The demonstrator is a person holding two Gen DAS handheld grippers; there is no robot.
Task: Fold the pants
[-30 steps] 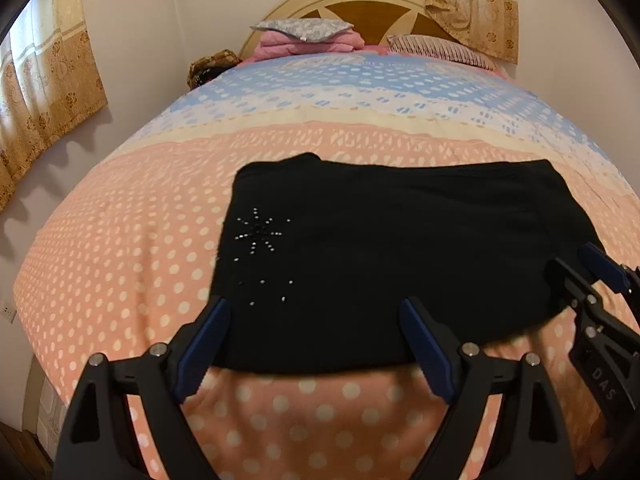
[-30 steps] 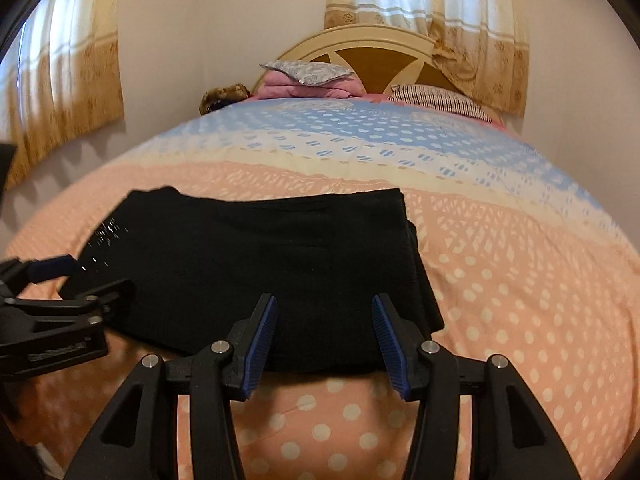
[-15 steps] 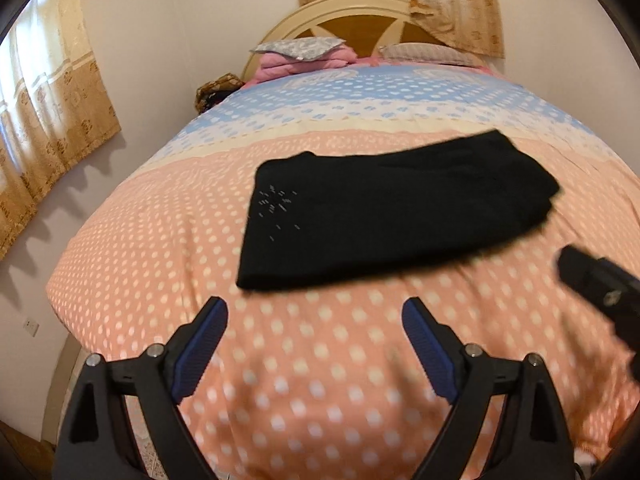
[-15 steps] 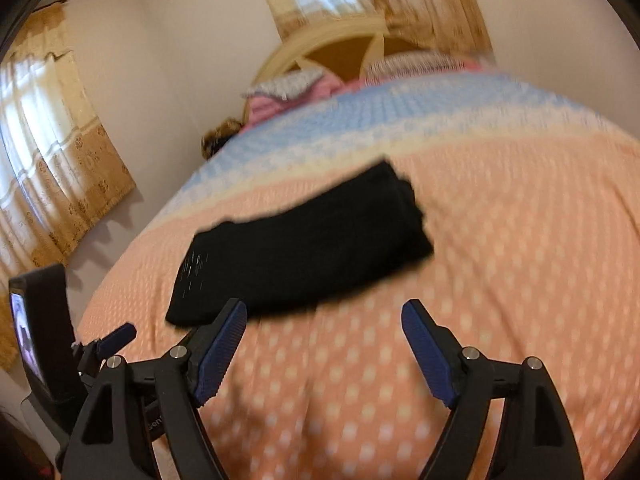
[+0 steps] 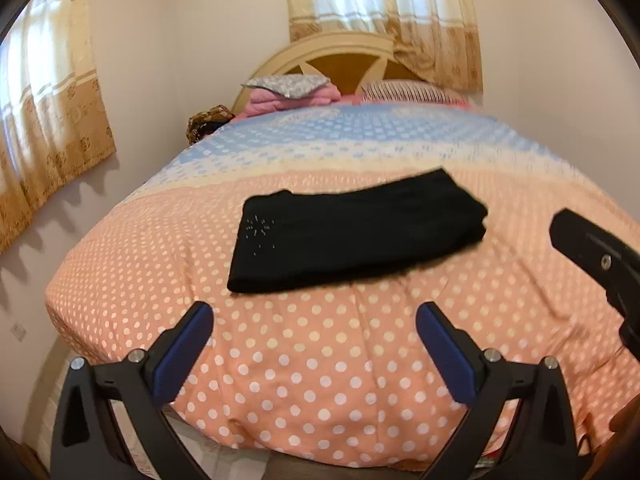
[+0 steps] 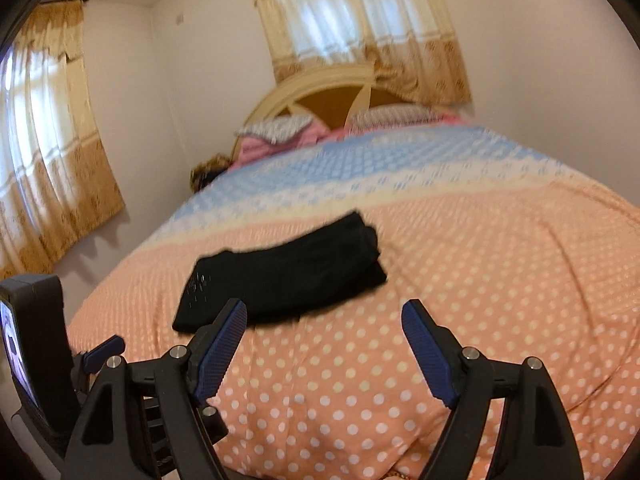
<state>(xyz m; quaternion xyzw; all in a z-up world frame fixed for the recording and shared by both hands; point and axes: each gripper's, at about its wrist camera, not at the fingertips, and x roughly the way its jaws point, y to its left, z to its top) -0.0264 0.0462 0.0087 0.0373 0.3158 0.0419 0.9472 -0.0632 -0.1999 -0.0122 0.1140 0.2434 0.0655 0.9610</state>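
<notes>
The black pants (image 5: 352, 236) lie folded into a flat rectangle on the polka-dot bed cover, with small sparkly studs near their left end. They also show in the right wrist view (image 6: 284, 280). My left gripper (image 5: 316, 316) is open and empty, held back from the pants above the foot of the bed. My right gripper (image 6: 324, 316) is open and empty, also back from the pants. The right gripper's body (image 5: 600, 264) shows at the right edge of the left wrist view. The left gripper's body (image 6: 44, 356) shows at the left edge of the right wrist view.
The bed (image 5: 400, 360) has an orange dotted cover with a blue band farther up. Pillows and folded pink bedding (image 5: 296, 92) sit at the headboard (image 5: 344, 60). Curtains (image 5: 48, 152) hang on the left wall and behind the headboard. The bed's foot edge is just below the grippers.
Both grippers have pulled back and up from the pants, which now lie farther away. The right gripper has opened wider. The pants lie untouched.
</notes>
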